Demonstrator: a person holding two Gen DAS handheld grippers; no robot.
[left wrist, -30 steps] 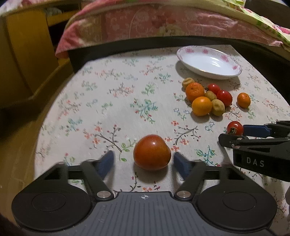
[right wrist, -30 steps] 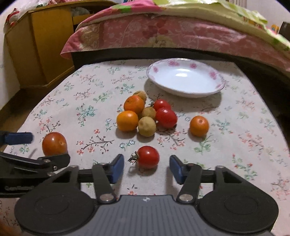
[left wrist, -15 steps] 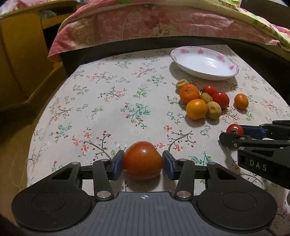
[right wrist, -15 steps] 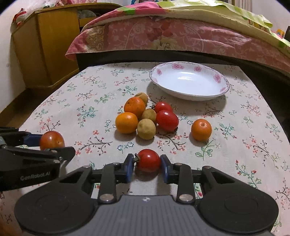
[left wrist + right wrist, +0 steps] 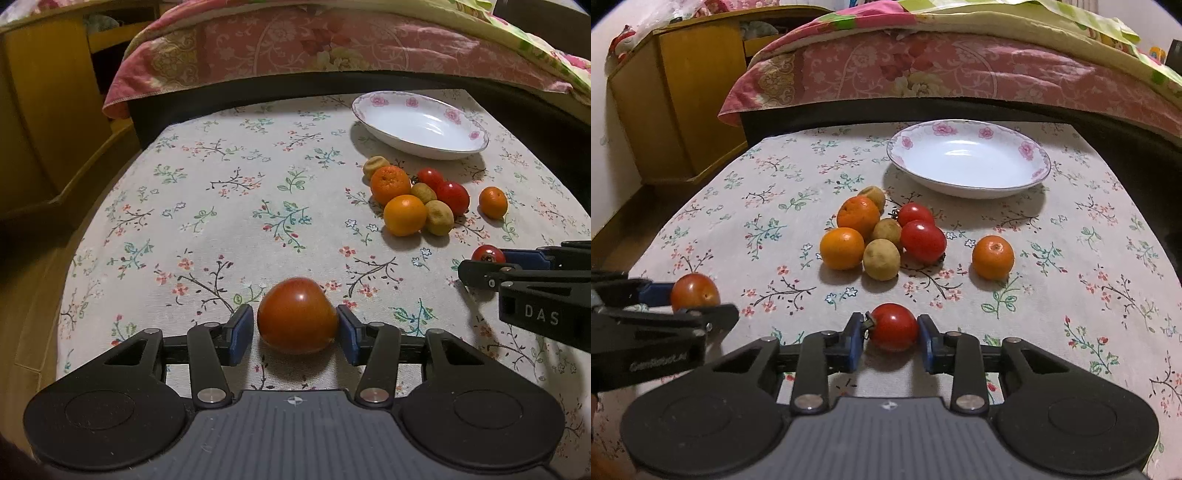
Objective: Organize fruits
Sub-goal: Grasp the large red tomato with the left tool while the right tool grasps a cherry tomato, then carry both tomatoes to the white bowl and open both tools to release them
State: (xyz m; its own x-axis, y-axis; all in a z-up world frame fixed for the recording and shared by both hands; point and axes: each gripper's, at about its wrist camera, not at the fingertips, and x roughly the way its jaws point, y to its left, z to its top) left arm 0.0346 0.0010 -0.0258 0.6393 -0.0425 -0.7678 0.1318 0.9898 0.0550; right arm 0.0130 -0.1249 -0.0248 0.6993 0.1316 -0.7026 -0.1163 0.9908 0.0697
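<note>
A large orange-red tomato rests on the flowered tablecloth between the pads of my left gripper. Its jaws are opening: the right pad touches the tomato and a thin gap shows at the left pad. My right gripper is shut on a small red tomato, stem toward its left pad. Each gripper also shows in the other view: the left gripper at the left edge, the right gripper at the right edge. Farther back lies a cluster of oranges, red tomatoes and small brownish fruits.
A lone orange sits right of the cluster. An empty white plate with pink flowers stands at the back right. A bed with a pink cover runs behind the table, and a yellow cabinet stands at the back left.
Both grippers closed around their tomatoes from wide open. The right one stays clamped on the small tomato; the left one's pads have since eased slightly off the large tomato.
</note>
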